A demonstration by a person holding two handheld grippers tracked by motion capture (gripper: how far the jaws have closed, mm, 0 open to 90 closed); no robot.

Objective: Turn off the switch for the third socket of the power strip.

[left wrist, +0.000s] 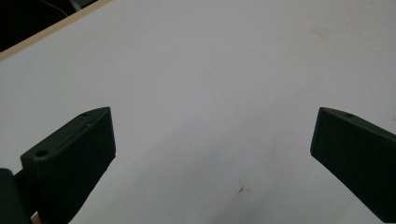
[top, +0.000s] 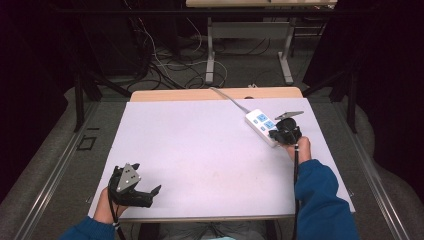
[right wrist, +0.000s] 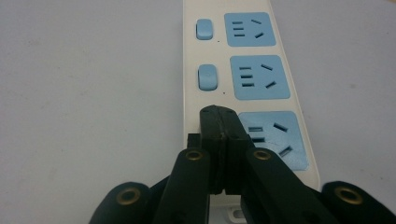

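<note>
A white power strip [top: 261, 125] with blue sockets and blue rocker switches lies at the far right of the white table [top: 200, 150]. In the right gripper view the power strip [right wrist: 191, 84] runs away from me, with two switches [right wrist: 207, 77] in sight beside their sockets. My right gripper [right wrist: 219, 112] is shut, jaws pressed together with nothing between them. Its tip rests on the strip beside the nearest socket [right wrist: 273, 137] and hides what lies under it. My left gripper [left wrist: 212, 126] is open over bare table, and the high view places the left gripper [top: 154, 196] near the front left corner.
A grey cable [top: 227, 97] runs from the strip over the table's far edge. Beyond the table are floor cables and the legs of another table [top: 210, 60]. The wooden table edge [left wrist: 46, 30] shows at the upper left of the left gripper view.
</note>
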